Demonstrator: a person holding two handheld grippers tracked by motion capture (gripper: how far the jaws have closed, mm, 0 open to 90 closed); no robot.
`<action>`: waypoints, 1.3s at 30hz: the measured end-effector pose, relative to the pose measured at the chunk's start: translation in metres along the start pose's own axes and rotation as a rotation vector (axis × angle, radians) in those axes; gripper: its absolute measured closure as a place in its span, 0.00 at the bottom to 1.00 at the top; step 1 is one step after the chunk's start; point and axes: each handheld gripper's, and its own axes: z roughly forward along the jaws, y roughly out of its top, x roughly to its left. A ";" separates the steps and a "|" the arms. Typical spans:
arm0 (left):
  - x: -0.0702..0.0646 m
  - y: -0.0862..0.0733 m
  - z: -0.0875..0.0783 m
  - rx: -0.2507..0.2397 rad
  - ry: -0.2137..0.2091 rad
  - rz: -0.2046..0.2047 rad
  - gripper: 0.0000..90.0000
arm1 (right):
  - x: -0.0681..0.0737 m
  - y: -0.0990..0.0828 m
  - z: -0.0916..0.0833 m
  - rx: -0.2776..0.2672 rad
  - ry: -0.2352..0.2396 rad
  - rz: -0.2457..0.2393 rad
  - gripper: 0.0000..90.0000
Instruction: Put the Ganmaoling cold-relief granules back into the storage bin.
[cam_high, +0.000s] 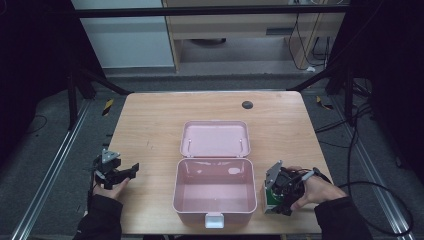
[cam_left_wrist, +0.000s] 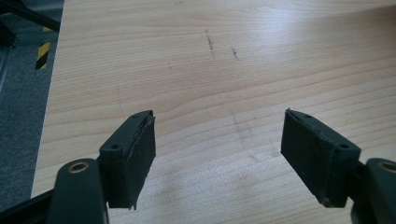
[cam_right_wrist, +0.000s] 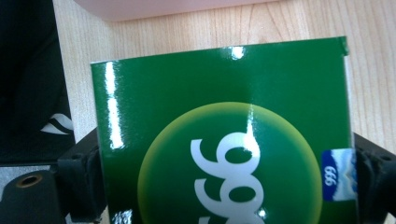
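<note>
green box (cam_right_wrist: 224, 140) sits clamped between right tool (cam_right_wrist: 224, 186) jaws.

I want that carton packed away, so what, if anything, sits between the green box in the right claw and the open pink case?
Nothing visible does. The right claw holds the green box just right of the pink case, whose lid lies open and whose interior looks empty.

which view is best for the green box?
Right gripper view: the green box sits close up between the right tongs, glossy face and white 999 print readable. The high view shows it small at the right tongs, beside the open pink case, mostly hidden by them. The left gripper view offers bare table.
</note>
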 end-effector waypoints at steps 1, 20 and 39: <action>0.000 0.000 0.000 0.000 0.000 0.000 0.28 | -0.001 0.000 0.001 0.001 0.005 -0.001 0.12; 0.000 0.000 0.000 0.002 0.001 0.001 0.28 | -0.004 -0.005 -0.003 -0.015 -0.013 0.036 0.17; 0.000 0.000 0.000 0.006 0.000 0.002 0.28 | 0.005 -0.004 -0.057 -0.132 -0.081 0.053 0.17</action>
